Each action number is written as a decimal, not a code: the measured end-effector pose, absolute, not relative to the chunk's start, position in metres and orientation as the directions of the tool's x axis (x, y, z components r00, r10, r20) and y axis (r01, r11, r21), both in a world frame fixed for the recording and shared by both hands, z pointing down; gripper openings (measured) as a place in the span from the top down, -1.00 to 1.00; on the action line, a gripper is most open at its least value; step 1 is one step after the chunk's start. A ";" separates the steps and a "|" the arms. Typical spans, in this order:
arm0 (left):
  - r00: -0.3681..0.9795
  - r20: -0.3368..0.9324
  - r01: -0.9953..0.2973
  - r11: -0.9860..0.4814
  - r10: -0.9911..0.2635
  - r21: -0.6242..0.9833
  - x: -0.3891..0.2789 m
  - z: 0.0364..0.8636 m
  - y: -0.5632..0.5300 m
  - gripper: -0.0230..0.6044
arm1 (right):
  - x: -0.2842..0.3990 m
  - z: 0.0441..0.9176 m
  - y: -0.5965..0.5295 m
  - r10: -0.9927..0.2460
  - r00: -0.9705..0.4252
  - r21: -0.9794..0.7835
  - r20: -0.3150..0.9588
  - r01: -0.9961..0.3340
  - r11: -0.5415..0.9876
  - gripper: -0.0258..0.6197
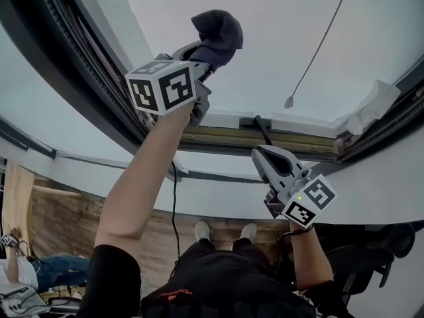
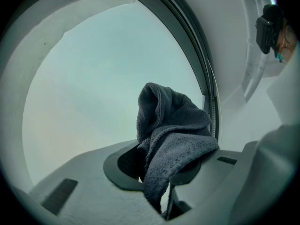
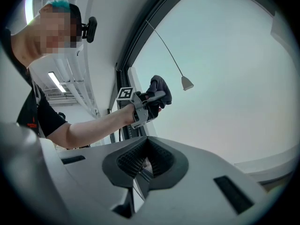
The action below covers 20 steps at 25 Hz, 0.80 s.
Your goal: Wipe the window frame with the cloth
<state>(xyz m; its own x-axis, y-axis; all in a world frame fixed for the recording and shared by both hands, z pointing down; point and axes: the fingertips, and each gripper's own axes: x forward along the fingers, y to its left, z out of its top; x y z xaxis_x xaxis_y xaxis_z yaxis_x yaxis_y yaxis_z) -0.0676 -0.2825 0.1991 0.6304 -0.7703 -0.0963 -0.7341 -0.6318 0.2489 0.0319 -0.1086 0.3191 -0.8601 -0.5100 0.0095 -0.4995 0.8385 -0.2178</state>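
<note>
While lifted beside the window frame [image 1: 79, 65], grips the cloth [image 1: 217, 32] in the left tongs [image 1: 204, 57], apparently not touching it; holds right tongs [image 1: 264, 154] closed, empty. Probably leaves most wiping undone.

Nubby dark terry cloth [image 2: 176, 139], matt
</note>
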 end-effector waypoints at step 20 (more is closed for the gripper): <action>0.649 0.043 -0.709 -0.584 -0.759 0.395 -0.062 0.334 -0.296 0.63 | 0.032 0.357 -0.122 -0.517 -0.853 -0.264 0.075 -0.517 0.814 0.91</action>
<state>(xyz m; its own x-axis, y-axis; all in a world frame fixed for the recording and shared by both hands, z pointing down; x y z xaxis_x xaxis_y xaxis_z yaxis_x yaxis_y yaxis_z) -0.0616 -0.2958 0.3344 0.6494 -0.7592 0.0428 -0.7090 -0.5842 0.3950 0.0317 -0.1217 0.3568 -0.8528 -0.5168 0.0750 -0.5167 0.8145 -0.2639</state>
